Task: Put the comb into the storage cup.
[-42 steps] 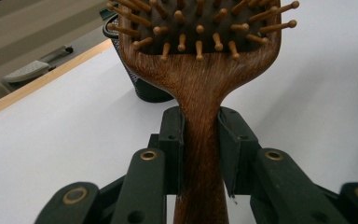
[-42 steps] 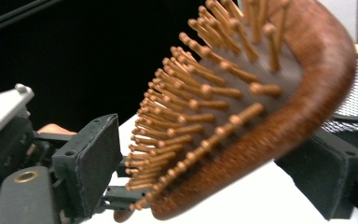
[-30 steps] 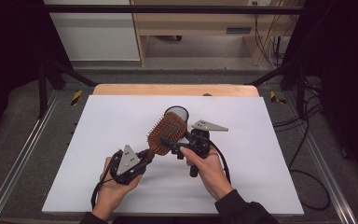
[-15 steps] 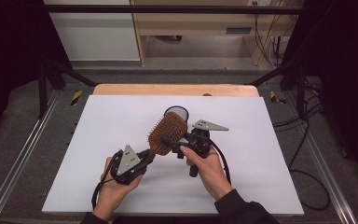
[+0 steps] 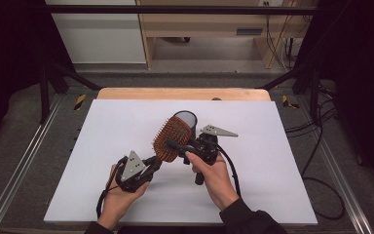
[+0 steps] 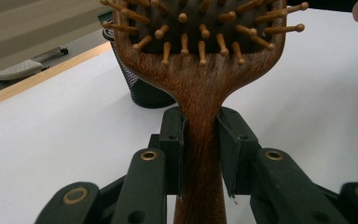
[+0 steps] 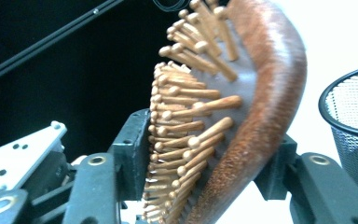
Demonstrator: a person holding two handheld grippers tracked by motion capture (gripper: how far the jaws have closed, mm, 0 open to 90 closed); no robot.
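one wooden paddle hairbrush (image 5: 173,139) held off the white table (image 5: 102,161) between two grippers.

left gripper (image 6: 200,154) is clenched on the neck of the handle; right gripper (image 7: 205,158) brackets the head, bristles to one jaw, back to the other. likely stiff and light with a smooth back; the handle gives the surer hold. one black mesh cup (image 5: 185,119) stands behind.
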